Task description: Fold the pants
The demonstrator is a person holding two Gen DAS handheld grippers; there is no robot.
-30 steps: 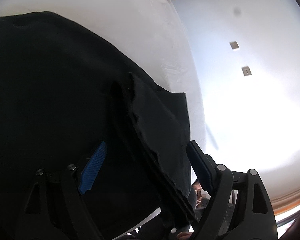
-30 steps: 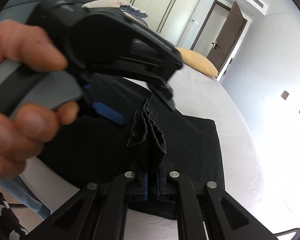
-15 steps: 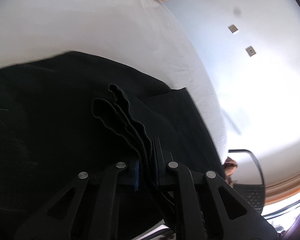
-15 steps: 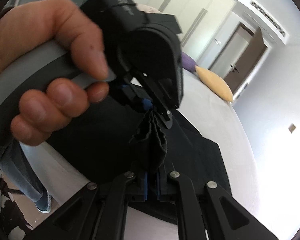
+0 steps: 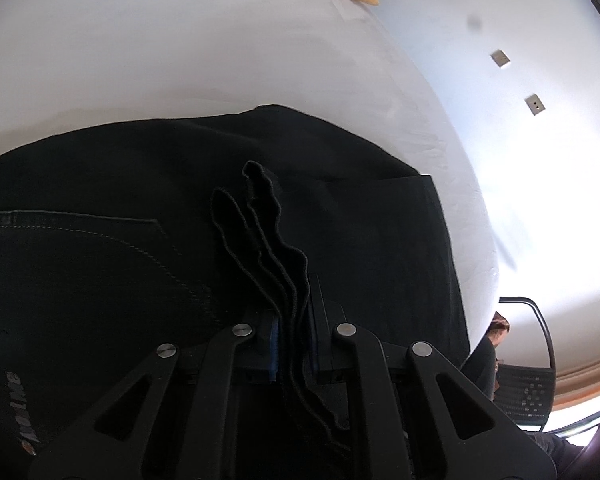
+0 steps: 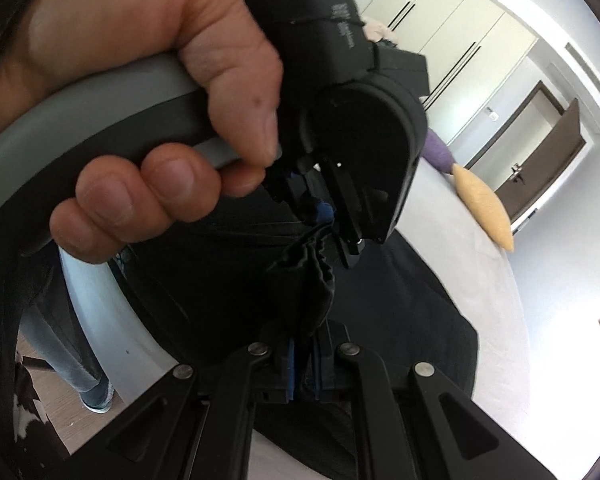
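Black pants [image 5: 340,240] pocket stitching: left view | hand [image 6: 140,128]: right view

The pants [image 5: 340,216] lie spread on the bed [image 5: 180,60], at its near end, with bare sheet beyond them. A bunch of their layered edges stands up between the fingers of the left gripper [image 5: 292,344]; another bunch sits between the fingers of the right gripper [image 6: 304,368]. The left hand [image 6: 140,140] sits just in front of and above the right gripper. 2 cushions [image 6: 484,204] rest at the far end of the bed, with wardrobes [image 6: 452,40] and a door [image 6: 540,148] behind. A chair [image 5: 528,380] stands beside the bed's right edge.
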